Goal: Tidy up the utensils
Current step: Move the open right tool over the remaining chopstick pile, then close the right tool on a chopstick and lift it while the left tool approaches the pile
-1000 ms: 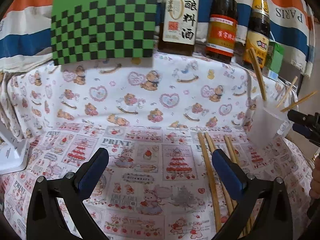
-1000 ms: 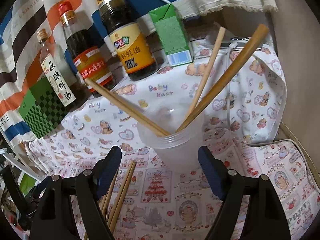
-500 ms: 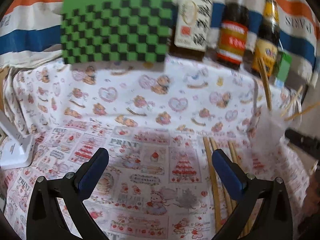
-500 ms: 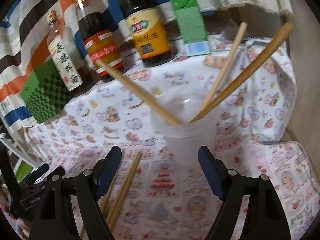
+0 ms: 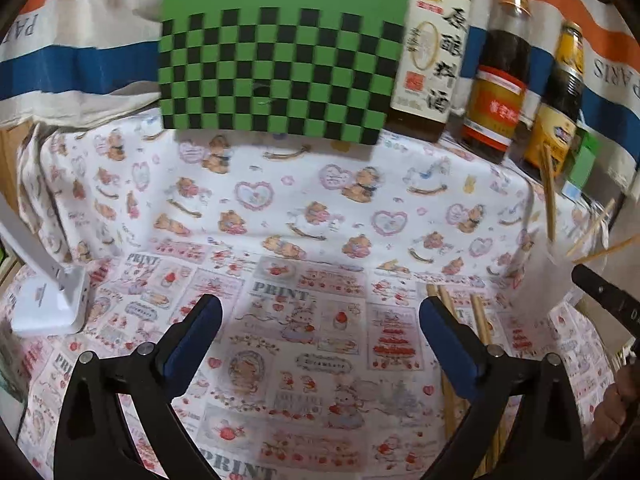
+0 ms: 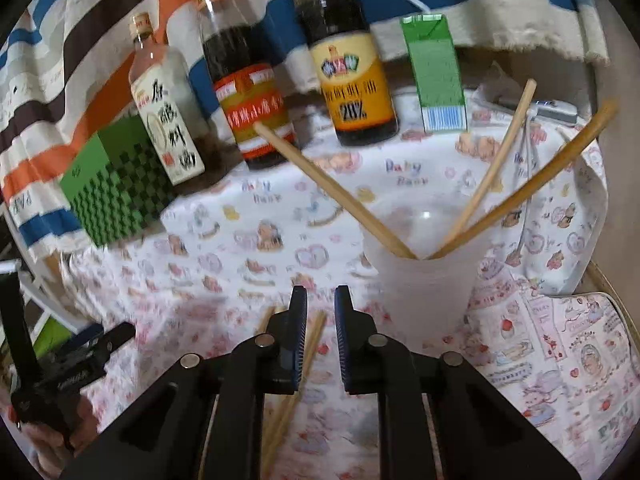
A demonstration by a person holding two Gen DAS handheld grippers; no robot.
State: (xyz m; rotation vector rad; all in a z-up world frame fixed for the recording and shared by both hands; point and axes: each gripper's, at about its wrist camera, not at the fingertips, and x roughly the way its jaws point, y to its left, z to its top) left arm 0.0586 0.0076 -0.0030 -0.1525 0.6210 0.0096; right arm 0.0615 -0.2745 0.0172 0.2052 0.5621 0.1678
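A translucent plastic cup (image 6: 424,280) stands on the printed cloth with three wooden chopsticks (image 6: 516,196) leaning out of it. More chopsticks (image 6: 316,332) lie flat on the cloth left of the cup. My right gripper (image 6: 321,300) hovers over these loose chopsticks; its jaws are closing, a narrow gap remains and nothing is pinched in it. My left gripper (image 5: 320,320) is open and empty above bare cloth, with the loose chopsticks (image 5: 480,320) just past its right finger. At the right edge of that view are the cup (image 5: 560,268) and the right gripper (image 5: 600,292).
Along the back stand a green checkered box (image 5: 280,68), three sauce bottles (image 5: 496,92) and a green carton (image 6: 436,76) against a striped cloth. A white lamp base (image 5: 48,300) sits at the left. A hand holds the left gripper (image 6: 80,356).
The right jaws have gone from wide open to a narrow gap. The right gripper shifted left, off the cup and over the loose chopsticks. The left gripper drifted left and a little up.
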